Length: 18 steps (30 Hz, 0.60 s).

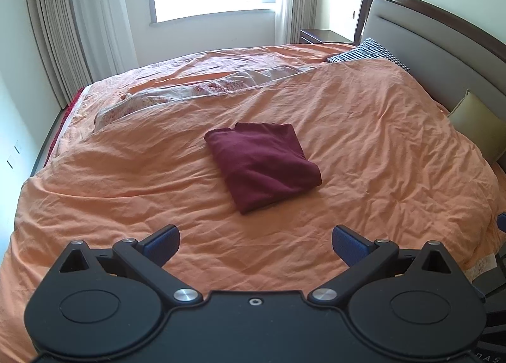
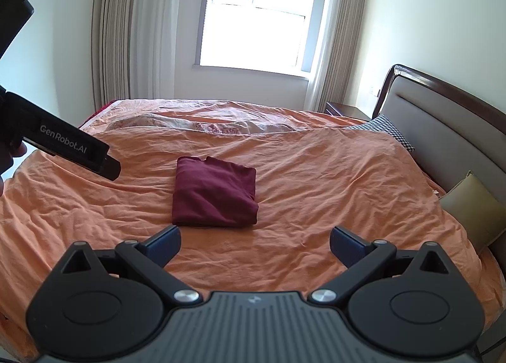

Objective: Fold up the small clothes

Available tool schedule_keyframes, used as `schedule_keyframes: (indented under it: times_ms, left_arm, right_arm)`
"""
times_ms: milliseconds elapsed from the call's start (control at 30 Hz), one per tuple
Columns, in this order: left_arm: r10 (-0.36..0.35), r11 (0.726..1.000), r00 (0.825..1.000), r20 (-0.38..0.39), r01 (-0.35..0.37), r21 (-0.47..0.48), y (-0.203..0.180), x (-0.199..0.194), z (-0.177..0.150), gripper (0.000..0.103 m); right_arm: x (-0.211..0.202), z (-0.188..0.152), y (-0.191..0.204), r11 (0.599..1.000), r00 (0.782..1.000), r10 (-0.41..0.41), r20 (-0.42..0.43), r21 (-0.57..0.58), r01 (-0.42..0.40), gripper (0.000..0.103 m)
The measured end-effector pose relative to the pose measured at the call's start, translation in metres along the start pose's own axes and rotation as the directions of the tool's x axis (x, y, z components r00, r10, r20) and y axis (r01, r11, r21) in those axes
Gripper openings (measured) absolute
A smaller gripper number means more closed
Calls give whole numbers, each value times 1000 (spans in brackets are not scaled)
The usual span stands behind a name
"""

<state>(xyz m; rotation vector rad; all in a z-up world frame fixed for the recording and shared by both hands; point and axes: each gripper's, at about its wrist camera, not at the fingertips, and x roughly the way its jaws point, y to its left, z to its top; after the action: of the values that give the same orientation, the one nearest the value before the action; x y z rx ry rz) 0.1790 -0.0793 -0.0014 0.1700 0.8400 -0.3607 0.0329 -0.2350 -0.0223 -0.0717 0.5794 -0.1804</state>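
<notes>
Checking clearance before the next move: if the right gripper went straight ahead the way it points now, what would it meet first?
Probably the folded maroon garment, lying on the orange duvet just ahead of the open right gripper; depth is unclear, so it might touch the duvet first.

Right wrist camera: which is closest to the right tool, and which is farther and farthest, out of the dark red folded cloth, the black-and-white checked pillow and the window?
From the right tool, open:
1. Dark red folded cloth, on the orange bedcover just ahead, slightly left.
2. Black-and-white checked pillow, far right by the headboard.
3. Window, on the back wall beyond the bed.
</notes>
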Motion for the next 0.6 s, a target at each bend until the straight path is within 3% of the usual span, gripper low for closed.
schedule_keyframes:
  times_ms: [600]
  left_arm:
    - [24,1000,1000,16,-24,-5,0,0,9,102]
  right_arm:
    - [13,-2,-17,1000,1000,4,-8,3,-4,103]
